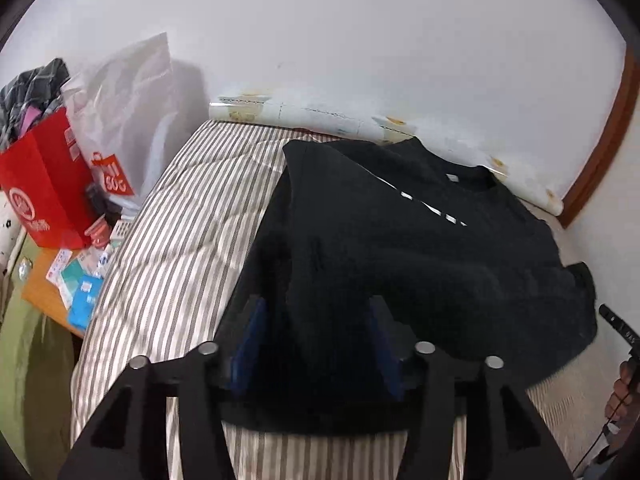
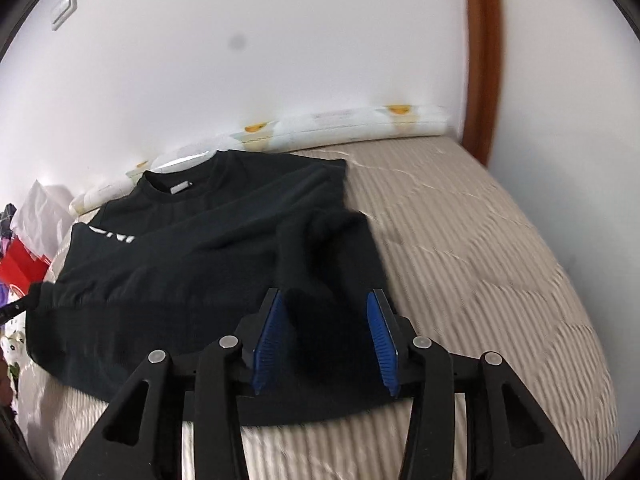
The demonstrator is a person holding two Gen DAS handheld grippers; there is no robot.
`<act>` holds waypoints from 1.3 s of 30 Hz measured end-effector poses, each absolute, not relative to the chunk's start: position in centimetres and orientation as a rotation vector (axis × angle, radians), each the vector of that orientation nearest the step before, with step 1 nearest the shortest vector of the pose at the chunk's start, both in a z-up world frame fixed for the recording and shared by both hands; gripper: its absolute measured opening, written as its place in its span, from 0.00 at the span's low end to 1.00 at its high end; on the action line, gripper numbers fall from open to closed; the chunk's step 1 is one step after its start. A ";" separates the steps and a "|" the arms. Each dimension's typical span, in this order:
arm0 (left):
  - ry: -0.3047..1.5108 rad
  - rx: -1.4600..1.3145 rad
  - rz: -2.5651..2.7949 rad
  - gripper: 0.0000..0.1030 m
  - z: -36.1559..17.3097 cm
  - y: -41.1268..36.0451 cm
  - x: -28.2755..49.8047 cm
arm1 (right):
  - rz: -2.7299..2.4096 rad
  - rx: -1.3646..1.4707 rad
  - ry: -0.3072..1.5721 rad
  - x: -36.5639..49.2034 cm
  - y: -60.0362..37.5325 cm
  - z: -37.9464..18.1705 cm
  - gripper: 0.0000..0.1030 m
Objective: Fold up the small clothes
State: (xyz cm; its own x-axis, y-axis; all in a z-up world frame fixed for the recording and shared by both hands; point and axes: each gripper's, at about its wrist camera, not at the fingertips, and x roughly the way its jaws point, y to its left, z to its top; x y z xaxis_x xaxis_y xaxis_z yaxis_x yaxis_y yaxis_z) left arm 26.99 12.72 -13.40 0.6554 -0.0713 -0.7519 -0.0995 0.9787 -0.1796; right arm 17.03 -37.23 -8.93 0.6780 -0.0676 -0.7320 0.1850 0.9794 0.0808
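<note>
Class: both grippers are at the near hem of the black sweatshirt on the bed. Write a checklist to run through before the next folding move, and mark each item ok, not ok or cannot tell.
1. Left gripper open over the hem: ok.
2. Right gripper open over the hem: ok.
3. Sweatshirt lies collar away, hem near: ok.
4. Sleeves folded in over the body: ok; one lies across the front.
5. Cloth already pinched by either gripper: not ok; jaws stand apart.
6. Bed beyond the sweatshirt free for the fold: ok; only the rolled pad lies by the wall.
</note>
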 end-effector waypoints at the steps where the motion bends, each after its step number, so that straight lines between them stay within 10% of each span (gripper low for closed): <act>1: 0.861 -0.216 0.011 0.51 -13.6 12.8 26.2 | -0.155 0.158 0.815 16.3 -37.6 -9.0 0.42; 31: 0.913 -0.390 0.026 0.57 -19.3 13.9 23.8 | -0.204 0.362 0.857 14.7 -38.7 -13.5 0.48; 39: 0.913 -0.359 0.011 0.14 -19.3 12.9 24.2 | -0.215 0.273 0.833 15.3 -37.5 -13.1 0.14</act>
State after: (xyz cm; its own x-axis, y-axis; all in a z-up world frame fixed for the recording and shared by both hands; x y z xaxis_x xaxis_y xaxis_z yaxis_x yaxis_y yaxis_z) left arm 24.18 12.92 -19.33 0.6152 -0.1419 -0.7755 -0.1607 0.9404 -0.2996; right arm 15.34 -37.46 -13.14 0.6546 -0.0809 -0.7516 0.2935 0.9435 0.1541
